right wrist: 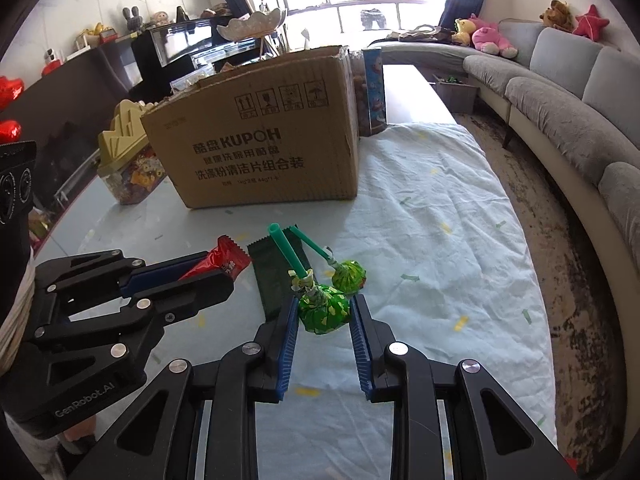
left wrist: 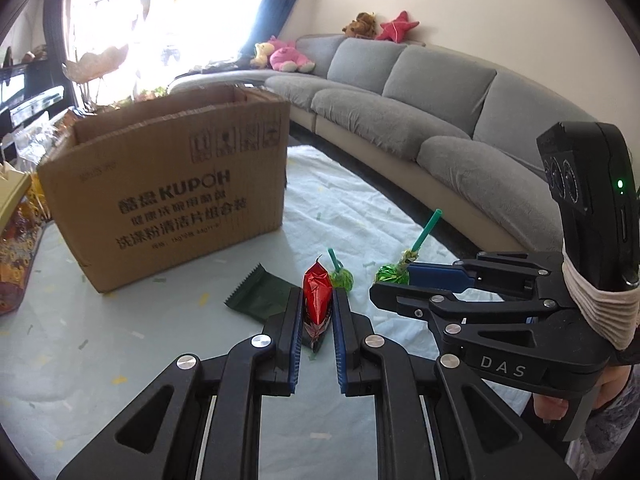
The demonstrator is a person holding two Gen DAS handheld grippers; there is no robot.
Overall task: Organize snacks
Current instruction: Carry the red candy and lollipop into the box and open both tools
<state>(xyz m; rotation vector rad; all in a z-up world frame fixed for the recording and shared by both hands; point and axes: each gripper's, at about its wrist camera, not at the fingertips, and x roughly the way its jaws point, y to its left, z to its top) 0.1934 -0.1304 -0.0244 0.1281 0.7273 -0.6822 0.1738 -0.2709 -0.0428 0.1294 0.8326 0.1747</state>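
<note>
My left gripper (left wrist: 317, 296) is shut on a red snack packet (left wrist: 318, 294), which stands on edge between the blue pads just above the table. My right gripper (right wrist: 324, 308) is shut on a green-wrapped lollipop (right wrist: 325, 314) whose teal stick points up and away. In the left wrist view that gripper (left wrist: 380, 282) comes in from the right with the lollipop (left wrist: 394, 274) at its tip. The left gripper (right wrist: 218, 270) and red packet (right wrist: 224, 262) show at the left of the right wrist view. A second green lollipop (right wrist: 350, 276) and a dark green packet (right wrist: 276, 280) lie on the table. An open cardboard box (right wrist: 260, 152) stands behind them.
A white cloth (right wrist: 440, 240) covers the right part of the table. A snack jar with a yellow lid (right wrist: 128, 160) stands left of the box and a blue carton (right wrist: 374, 88) behind it. A grey sofa (right wrist: 560, 100) runs along the right, past the table edge.
</note>
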